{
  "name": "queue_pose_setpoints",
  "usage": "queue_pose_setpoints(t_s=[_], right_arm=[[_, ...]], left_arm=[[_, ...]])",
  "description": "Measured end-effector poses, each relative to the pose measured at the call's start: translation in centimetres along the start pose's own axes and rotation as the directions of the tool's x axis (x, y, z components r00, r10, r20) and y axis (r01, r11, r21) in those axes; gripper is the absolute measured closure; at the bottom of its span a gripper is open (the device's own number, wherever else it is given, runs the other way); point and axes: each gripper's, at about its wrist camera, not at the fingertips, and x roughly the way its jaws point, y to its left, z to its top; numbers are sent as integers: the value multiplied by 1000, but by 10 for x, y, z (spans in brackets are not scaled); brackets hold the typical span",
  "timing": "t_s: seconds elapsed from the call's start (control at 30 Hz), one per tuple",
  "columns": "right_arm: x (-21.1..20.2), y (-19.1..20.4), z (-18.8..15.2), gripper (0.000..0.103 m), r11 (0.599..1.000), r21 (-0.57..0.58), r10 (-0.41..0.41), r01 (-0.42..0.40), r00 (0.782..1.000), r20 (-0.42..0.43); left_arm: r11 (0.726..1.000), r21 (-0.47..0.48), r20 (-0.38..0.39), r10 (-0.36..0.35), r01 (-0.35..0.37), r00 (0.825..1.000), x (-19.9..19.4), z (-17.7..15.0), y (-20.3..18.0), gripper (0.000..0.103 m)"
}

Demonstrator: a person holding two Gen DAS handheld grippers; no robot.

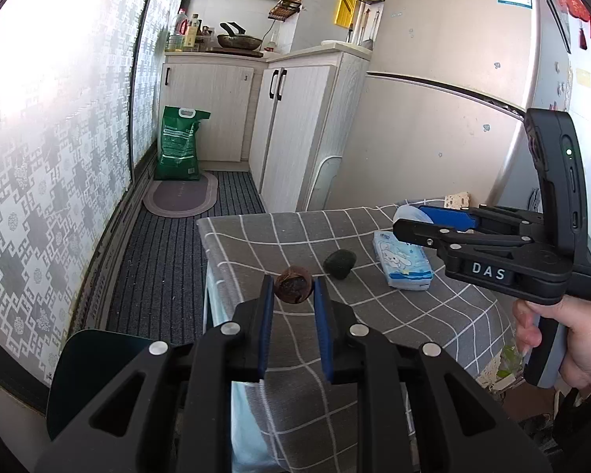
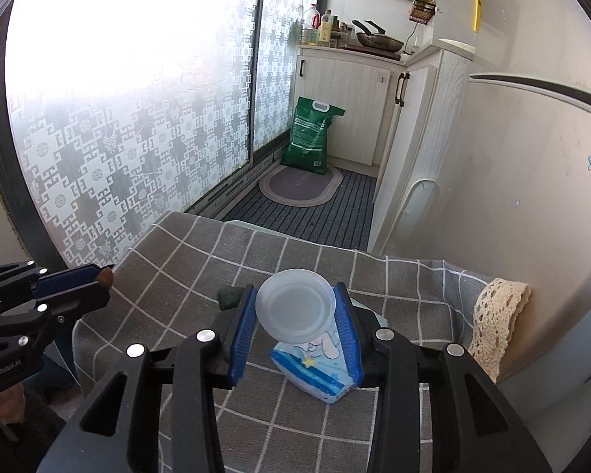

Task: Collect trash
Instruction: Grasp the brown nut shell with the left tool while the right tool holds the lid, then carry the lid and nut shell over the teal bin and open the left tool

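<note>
My left gripper (image 1: 293,289) is shut on a round brown fruit husk (image 1: 292,284), held just above the left edge of the grey checked tablecloth (image 1: 394,327). The right wrist view shows that gripper (image 2: 105,276) at the far left with the husk (image 2: 107,277) at its tip. My right gripper (image 2: 295,297) is shut on a round translucent plastic lid (image 2: 295,307), lifted over a blue tissue pack (image 2: 315,370). In the left wrist view the right gripper (image 1: 411,218) is at the right, a hand on its handle. A dark green lump (image 1: 339,264) lies on the cloth between the two grippers.
The tissue pack (image 1: 404,262) lies flat near the table's far side. A fridge (image 1: 433,118) stands behind the table, cabinets (image 1: 295,126) beyond it. A green sack (image 1: 179,146) and an oval mat (image 1: 181,195) are on the striped floor. A dark teal curved object (image 1: 98,370) sits low left.
</note>
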Motion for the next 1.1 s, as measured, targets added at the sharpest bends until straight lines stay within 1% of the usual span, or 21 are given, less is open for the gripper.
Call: queue_pose_setpoints(t_s=[0.1, 0.23, 0.47, 0.7, 0.83, 0.97, 1.1], right_arm=[[-5, 14, 4, 64, 998, -2, 58, -58, 998, 10], [-6, 37, 5, 64, 991, -16, 134, -134, 991, -3], [-2, 73, 12, 63, 980, -35, 197, -197, 980, -19], [10, 106, 19, 63, 967, -46, 247, -249, 968, -43], [16, 125, 23, 63, 960, -63, 270, -273, 961, -59], [23, 142, 27, 63, 953, -70, 291, -296, 954, -73], [29, 161, 30, 63, 946, -85, 305, -313, 948, -91]], left_arm=[[1000, -28, 1, 9, -9, 1000, -7, -2, 16, 81], [998, -45, -11, 48, -49, 999, -14, -7, 38, 81], [991, -73, -34, 113, -115, 993, -23, -16, 77, 81], [980, -100, -78, 164, -171, 983, -27, -29, 114, 81], [973, -118, -115, 182, -196, 976, -27, -39, 135, 81], [968, -123, -169, 197, -219, 966, -20, -50, 152, 81], [964, -113, -236, 209, -240, 949, -10, -66, 164, 81]])
